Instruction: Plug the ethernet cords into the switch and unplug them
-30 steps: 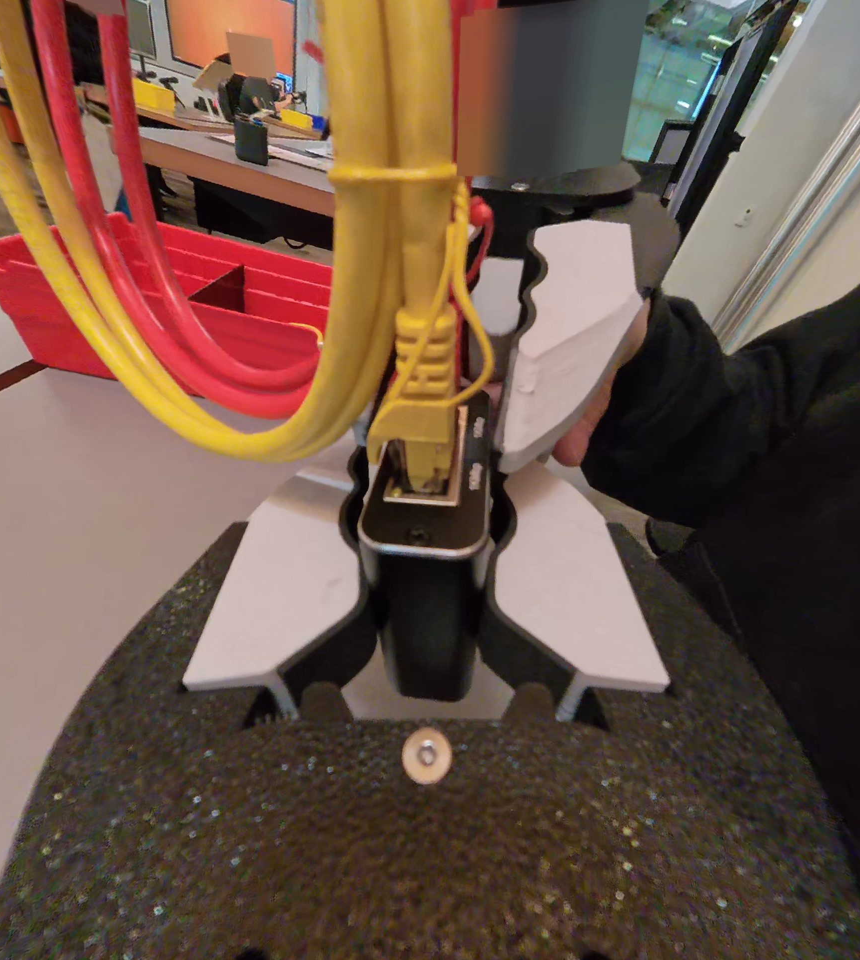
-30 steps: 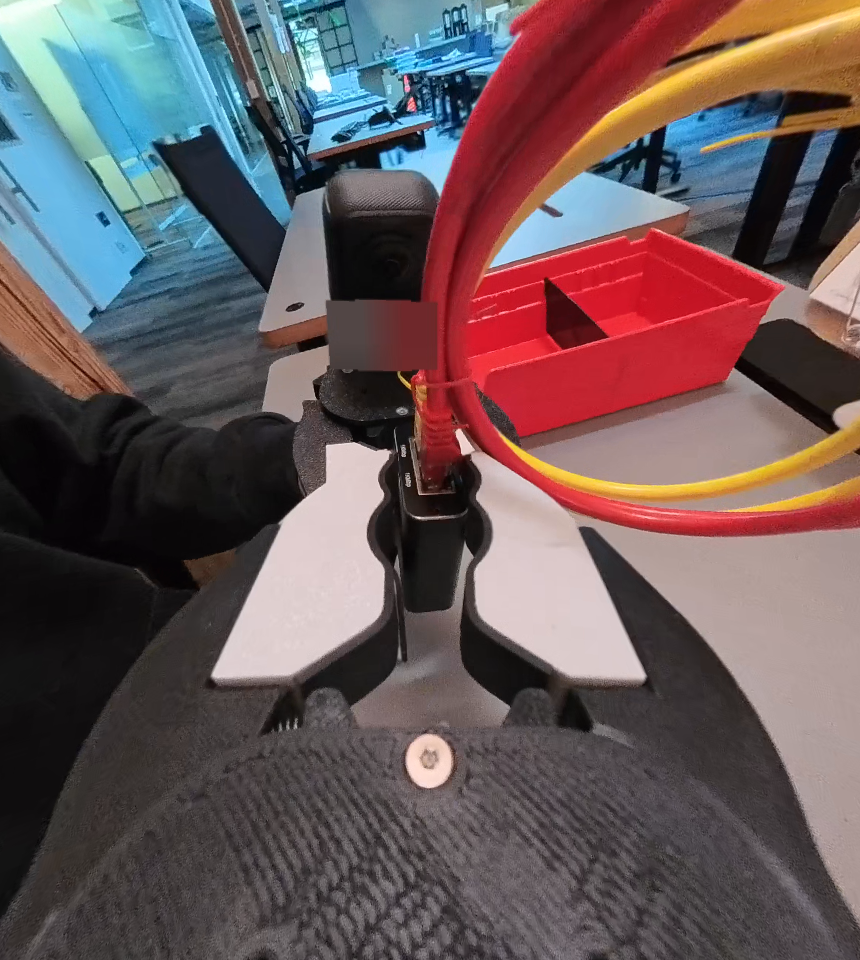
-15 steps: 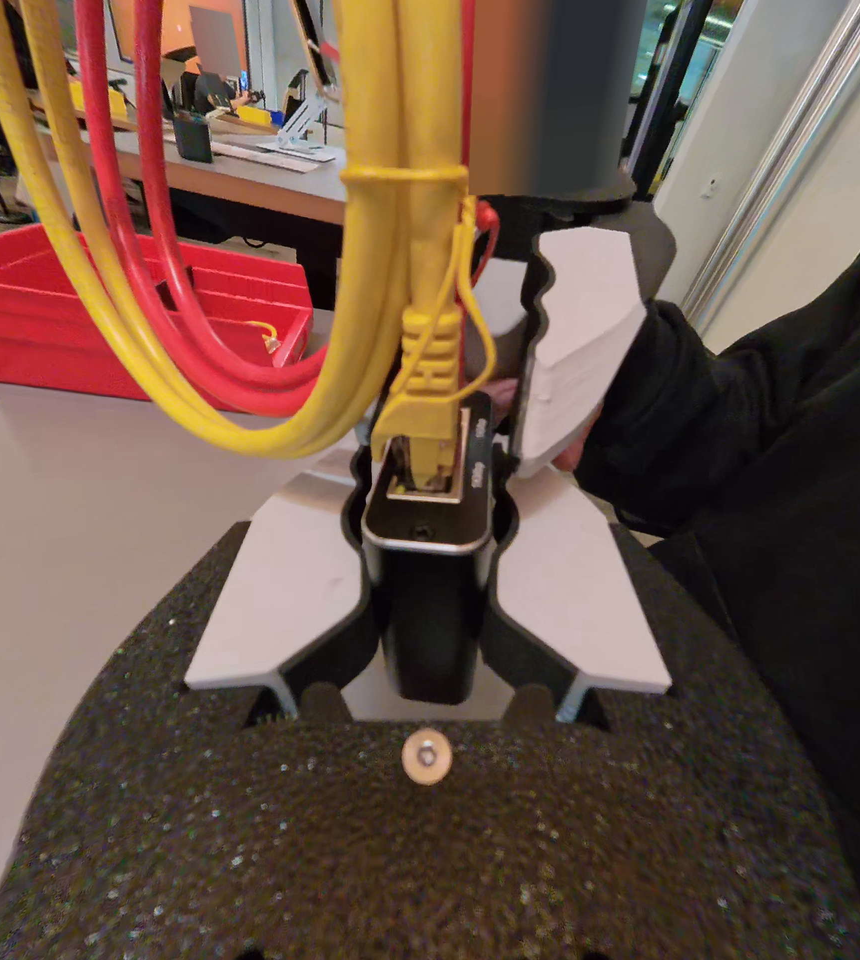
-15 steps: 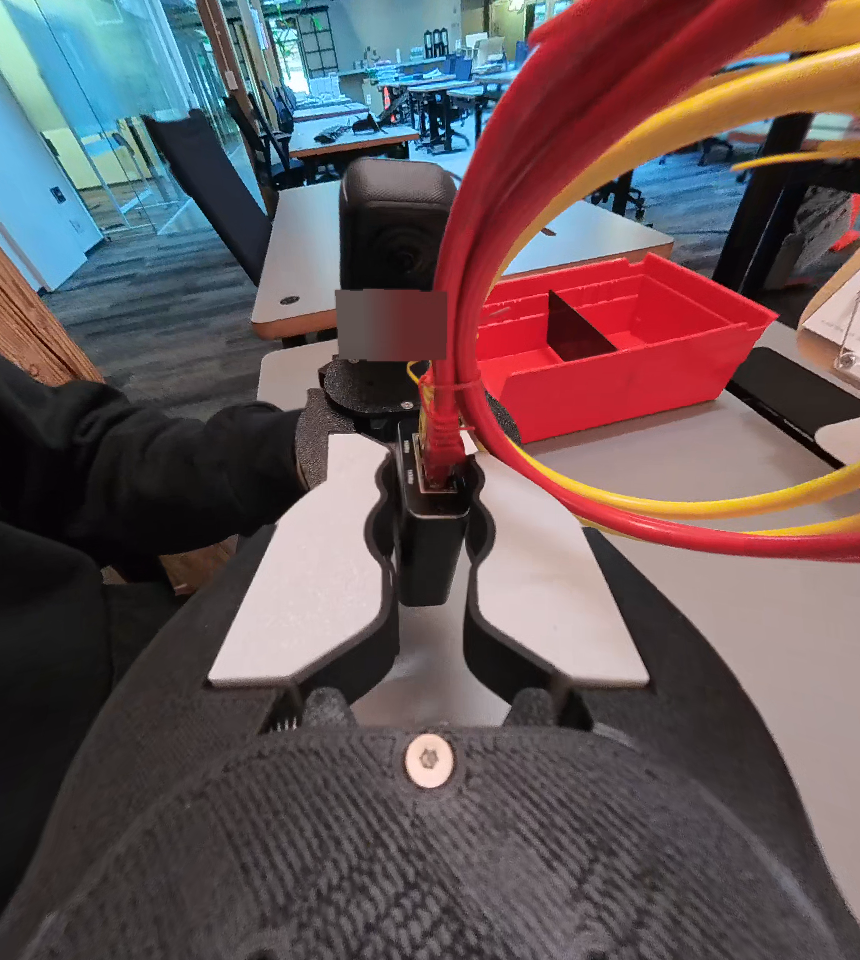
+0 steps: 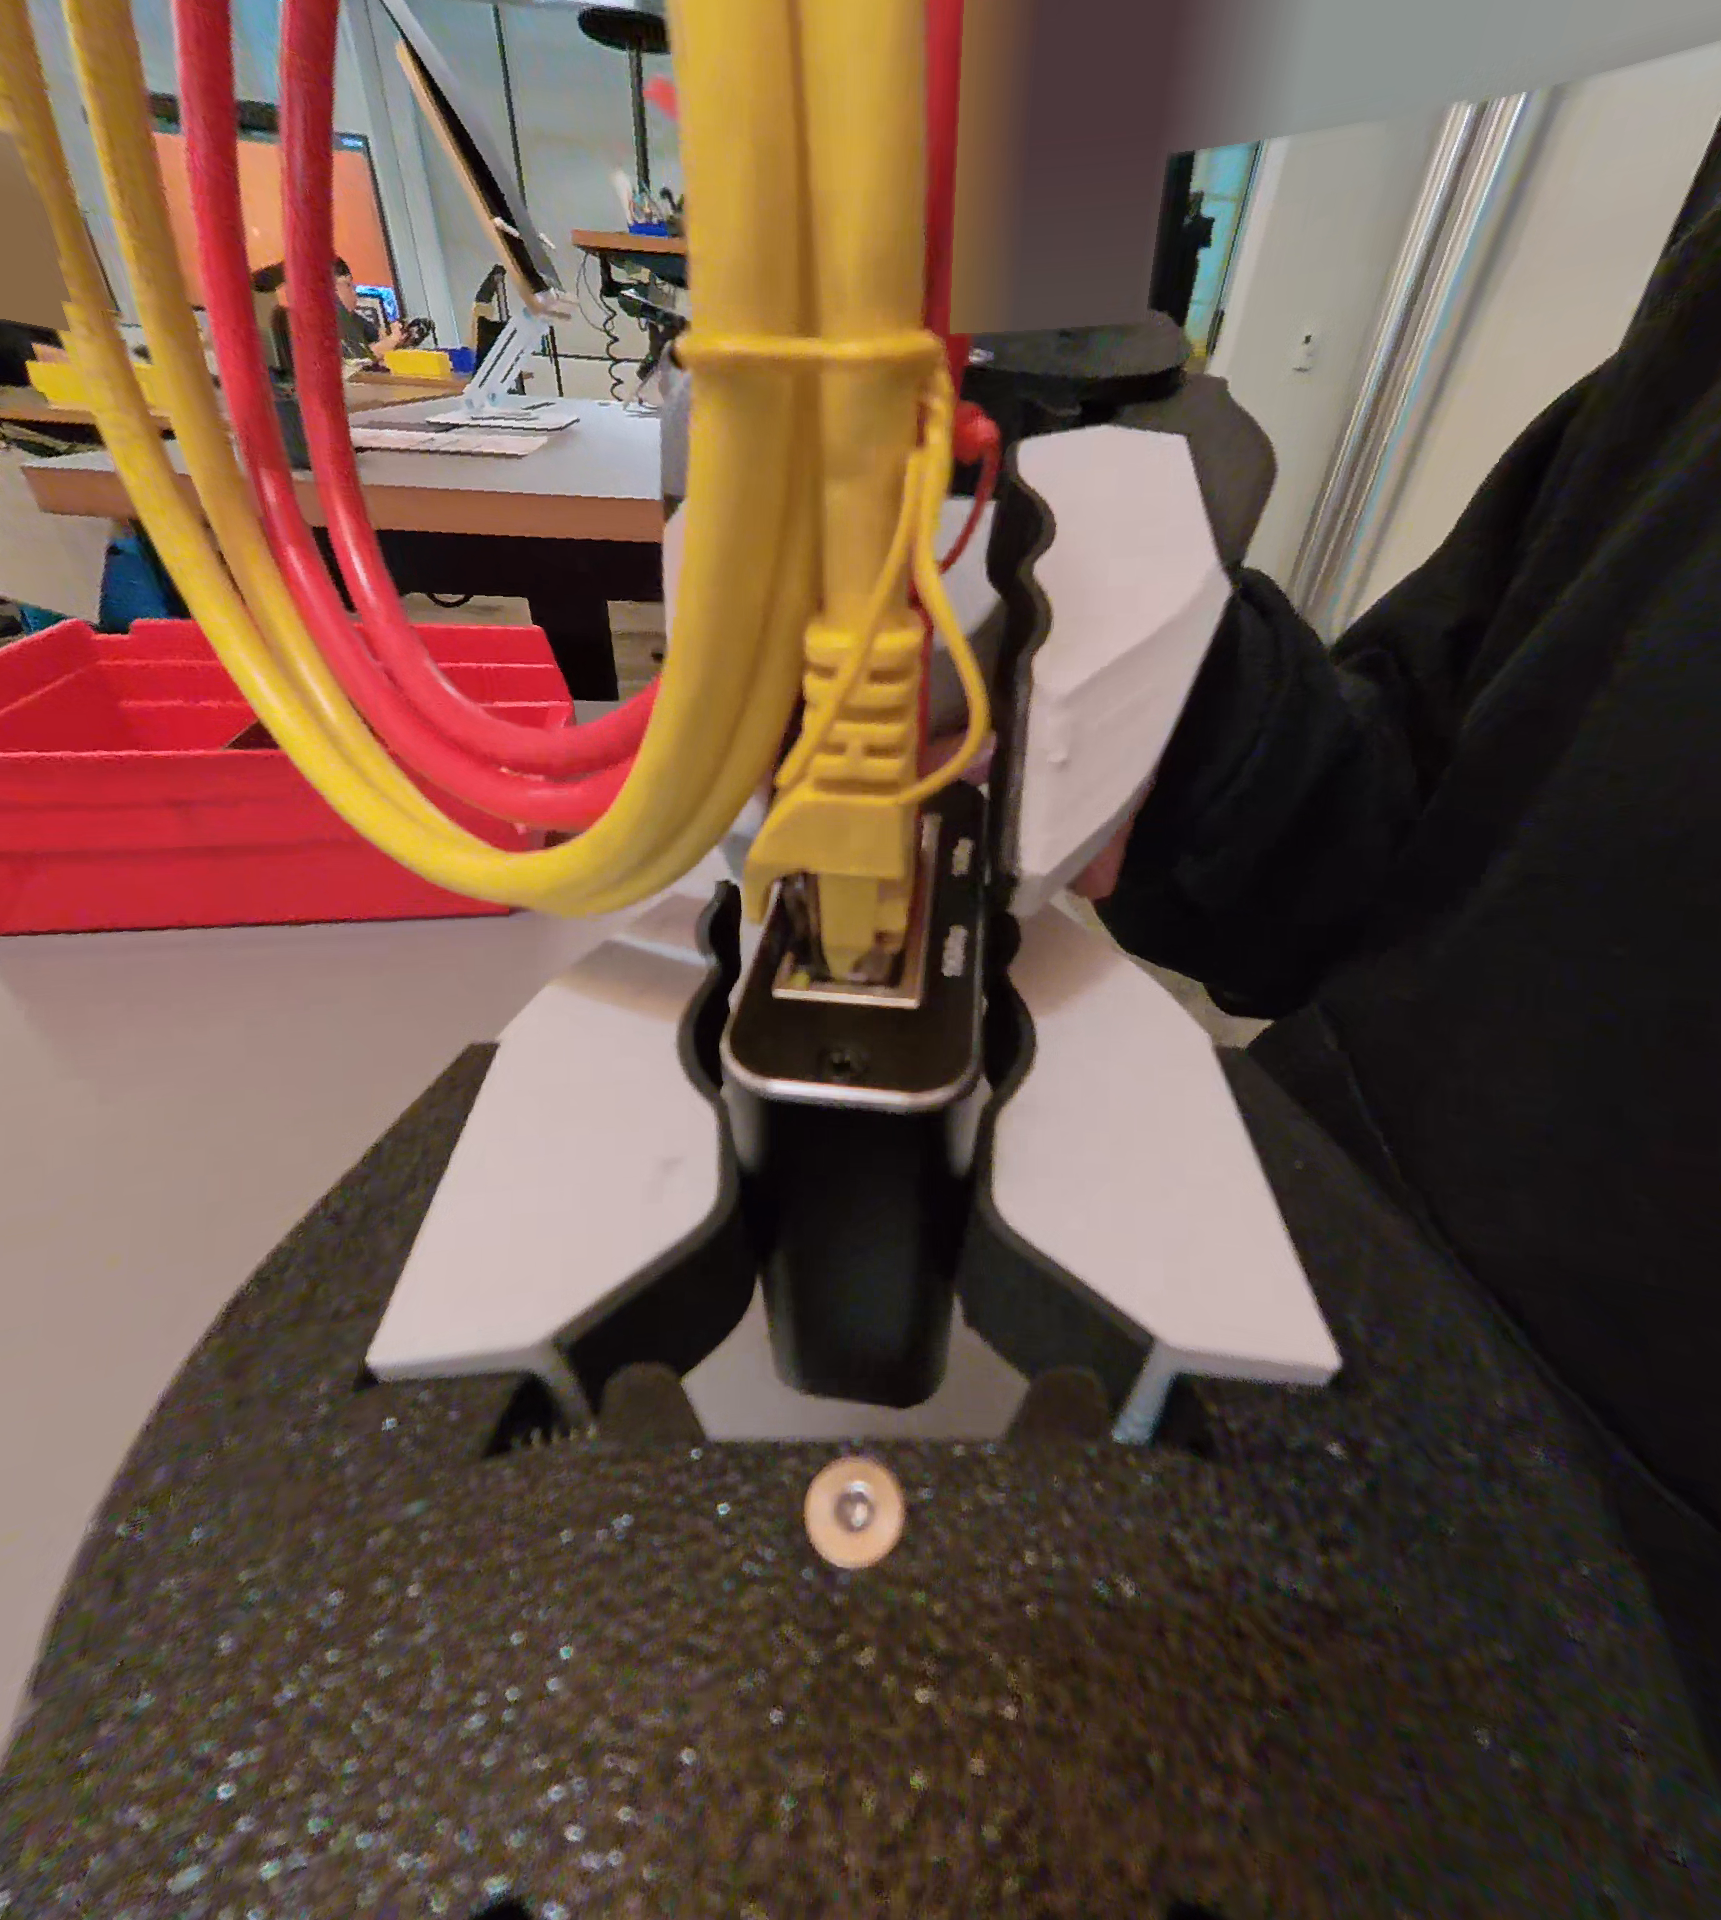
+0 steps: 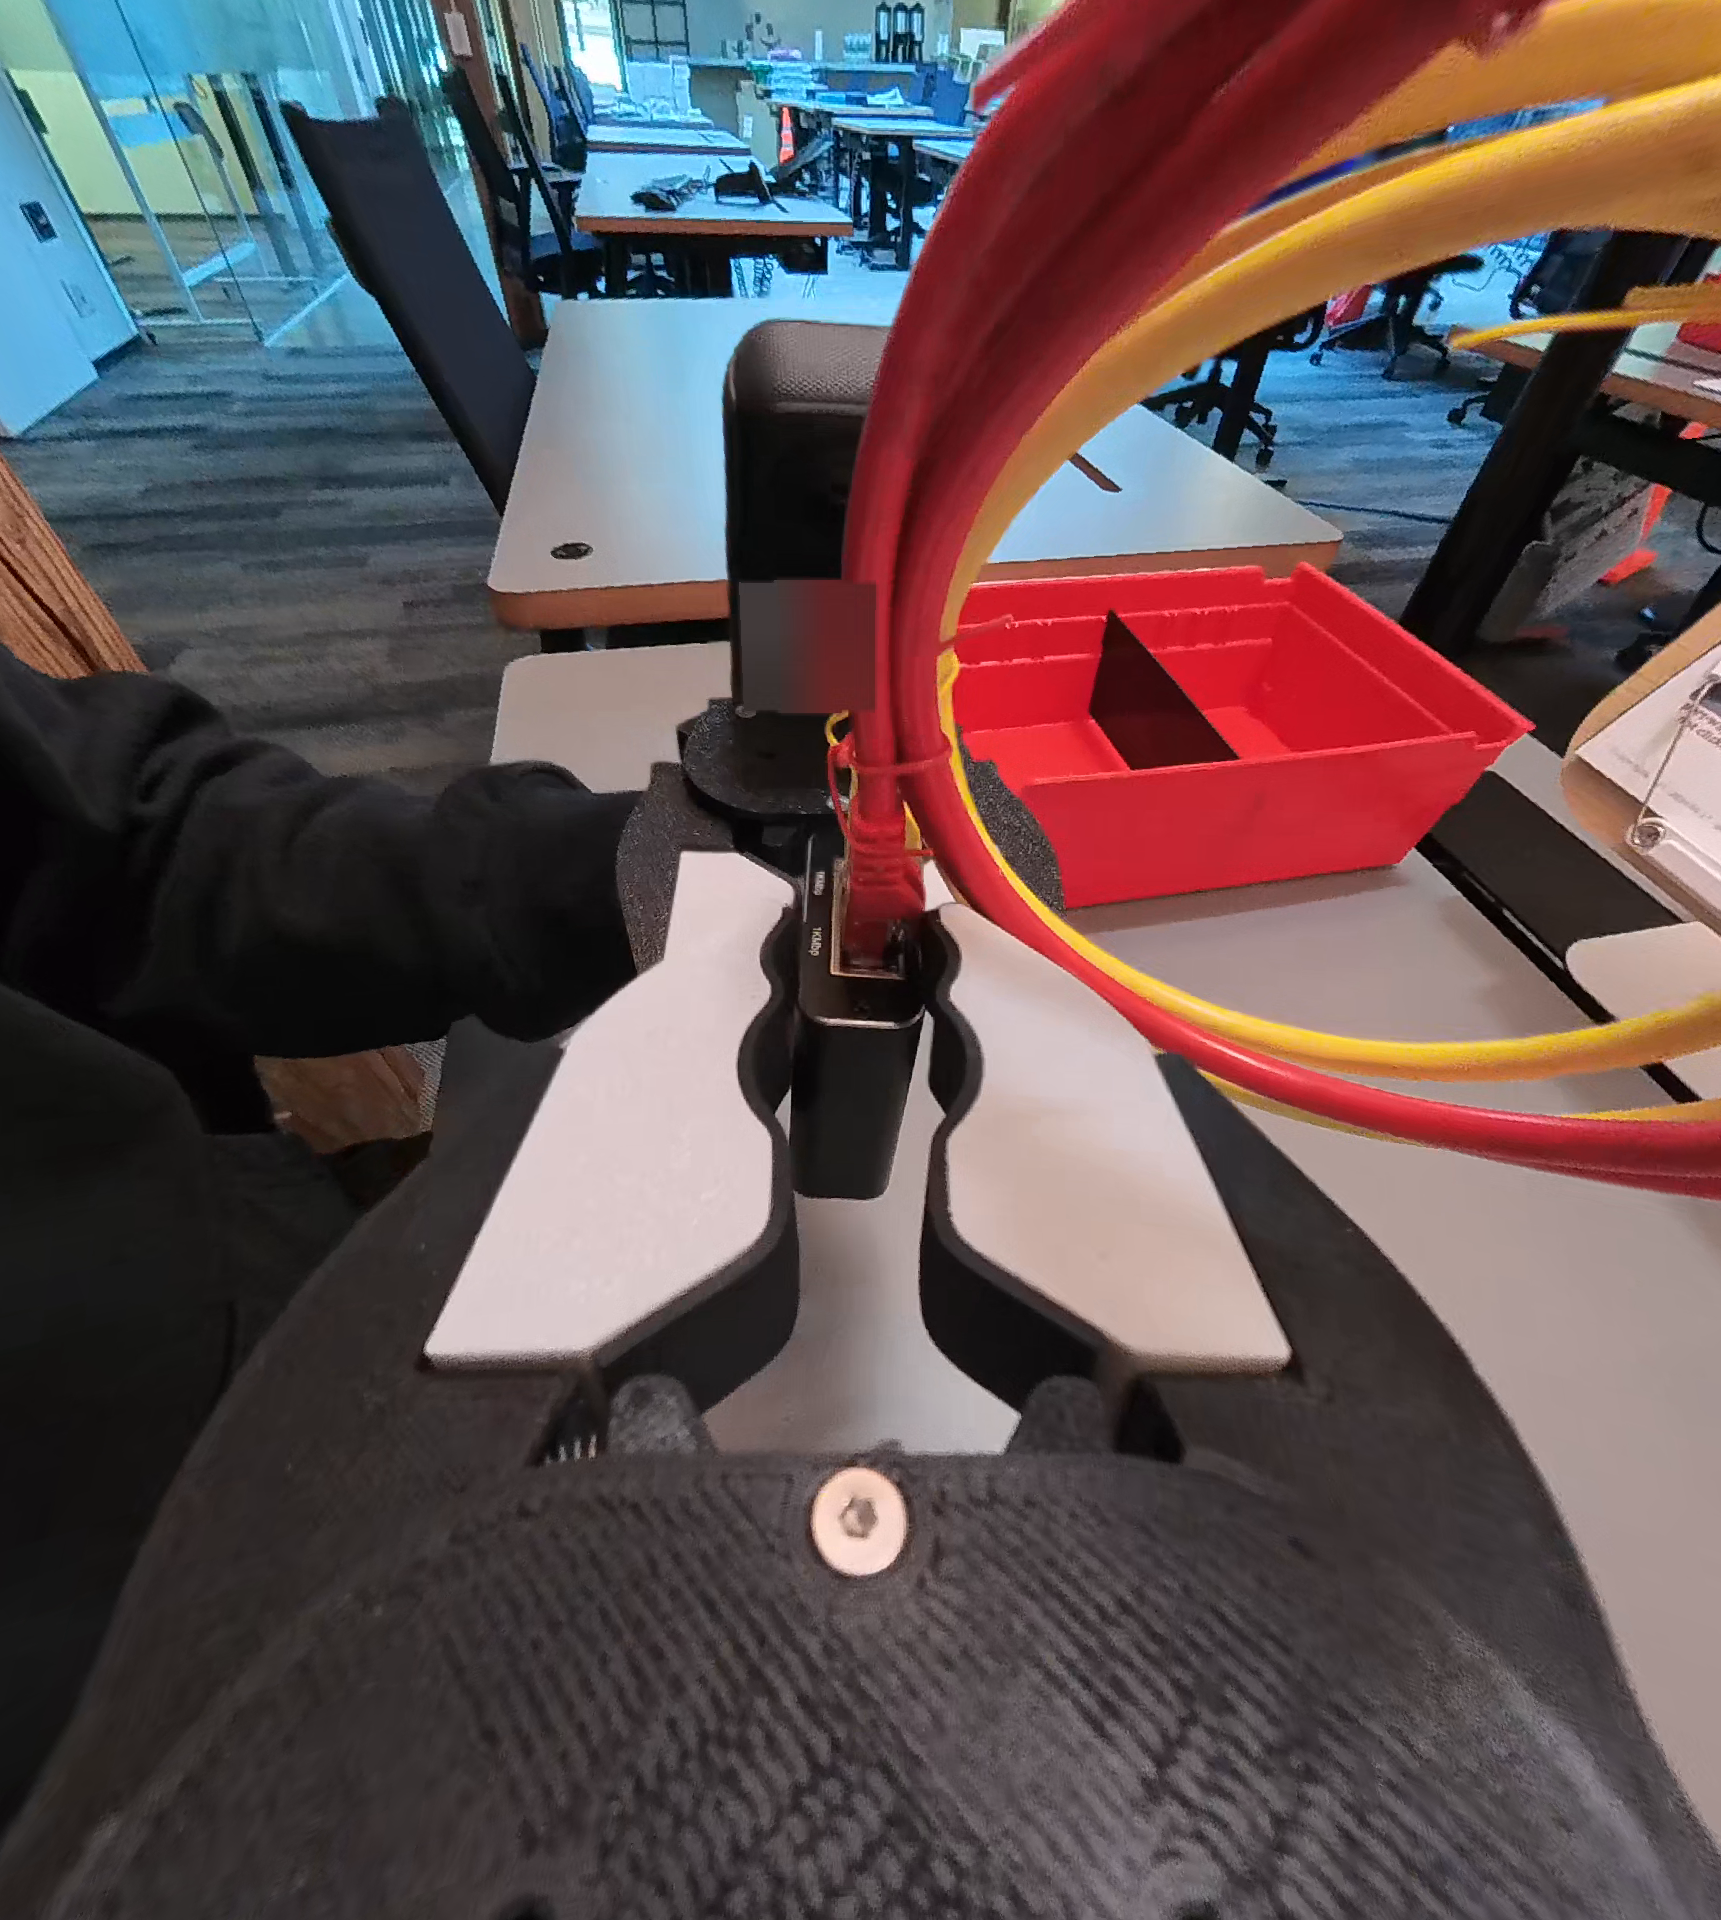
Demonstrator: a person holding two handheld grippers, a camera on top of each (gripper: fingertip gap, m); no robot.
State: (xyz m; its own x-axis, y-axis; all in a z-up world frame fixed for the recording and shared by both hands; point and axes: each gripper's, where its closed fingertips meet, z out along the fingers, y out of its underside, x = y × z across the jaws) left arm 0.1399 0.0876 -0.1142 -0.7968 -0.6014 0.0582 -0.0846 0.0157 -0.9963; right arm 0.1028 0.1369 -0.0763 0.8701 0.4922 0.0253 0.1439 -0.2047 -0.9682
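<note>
Bin (image 5: pixel 160 821) shifted left — both tongs (image 5: pixel 851 997) (image 6: pixel 861 997) pinching switch (image 5: pixel 851 1195) ends; table edge near.

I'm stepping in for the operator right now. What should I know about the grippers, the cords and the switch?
Left gripper: shut on the switch, at one end.
Right gripper: shut on the switch's other end.
Yellow cord plug sits in the port nearest the left gripper; red cord plug in the port nearest the right. Their tied loops hang above the table.
Red bin sits behind.
Done: both plugged in.
Left: unplug both.
</note>
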